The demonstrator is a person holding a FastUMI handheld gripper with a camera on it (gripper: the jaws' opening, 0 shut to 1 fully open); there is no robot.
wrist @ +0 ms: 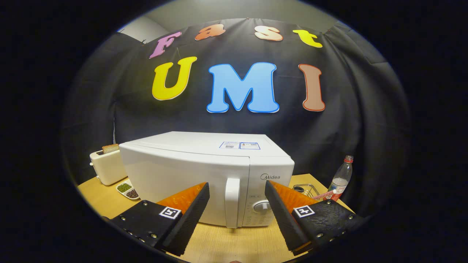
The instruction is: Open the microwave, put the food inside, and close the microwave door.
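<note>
A white microwave (190, 171) stands on the wooden table (234, 243), its door shut. Its vertical white handle (232, 202) sits at the door's right side, with a control panel and a round knob (261, 206) to the right of it. My gripper (237, 190) is open, fingers spread wide, holding nothing. The handle lies just ahead of the fingers, in line with the gap between them. No finger touches the microwave.
Left of the microwave stands a cream toaster (106, 166) with a bread slice in it, and a small white divided dish (128, 190) of green and dark bits. To the right are a clear plastic bottle (342, 179), a wire rack (307, 190) and a striped straw.
</note>
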